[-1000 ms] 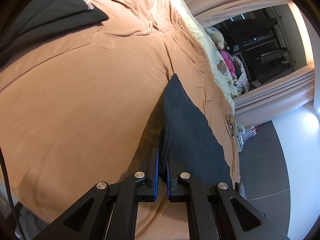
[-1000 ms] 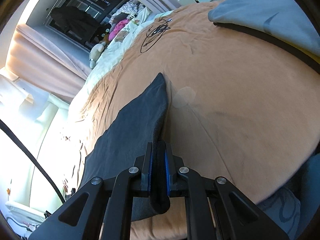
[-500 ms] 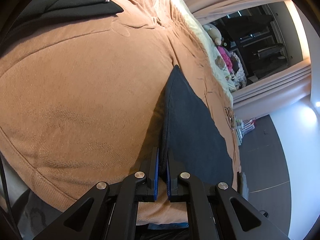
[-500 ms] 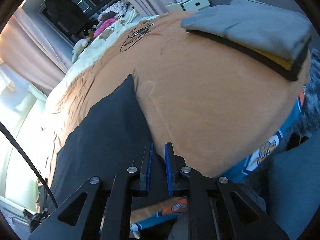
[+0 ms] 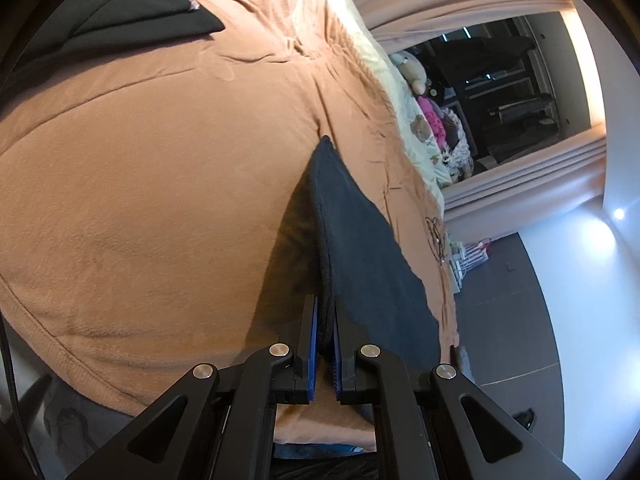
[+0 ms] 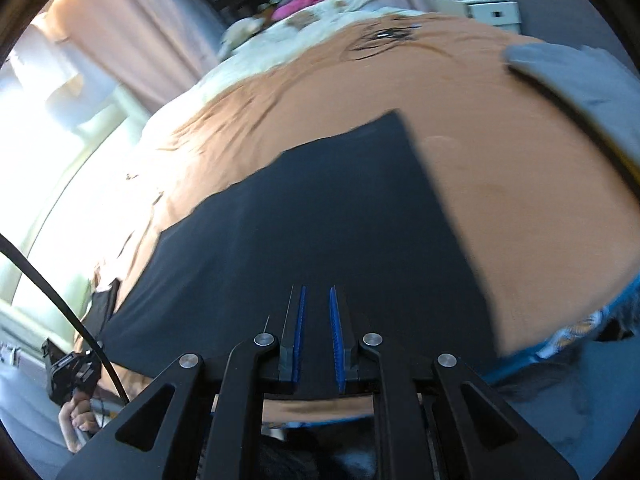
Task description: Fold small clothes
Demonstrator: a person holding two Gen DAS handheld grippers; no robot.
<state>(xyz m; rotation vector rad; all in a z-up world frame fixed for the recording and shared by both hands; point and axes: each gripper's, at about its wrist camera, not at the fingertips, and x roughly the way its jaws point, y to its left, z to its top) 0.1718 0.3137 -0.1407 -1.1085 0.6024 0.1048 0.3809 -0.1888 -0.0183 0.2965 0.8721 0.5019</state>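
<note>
- Your left tongs (image 5: 325, 320) are clenched on the near edge of the dark garment (image 5: 362, 248). A thick roll of fabric sits between the blue pads (image 5: 313, 336). From the pinch, the cloth runs forward in a raised ridge and tapers to a point further up the bed. My reading is that this grip holds one corner up so the panel can be folded over.
- Your right tongs (image 6: 318, 320) are released. A narrow gap stands between the blue pads (image 6: 298, 328) with no cloth in it. They hang just above the dark garment (image 6: 320, 216), which lies flat and spread beneath them. I judge that side to be already laid down, which would explain why only one corner remains gripped.
- The dark garment rests on the orange-brown blanket (image 5: 160, 184) that covers the bed. Its near edge lies close to the foot of the bed. The left wrist view shows it edge-on and the right wrist view shows its broad face.
- A folded grey garment (image 6: 576, 76) sits on the blanket to the right, well apart from the dark one. It appears to be a finished item set aside.
- A second dark item (image 5: 132, 8) lies at the far left of the blanket, apart from the work.
- The right wrist view is blurred, so fine detail of the cloth edges there cannot be confirmed.
</note>
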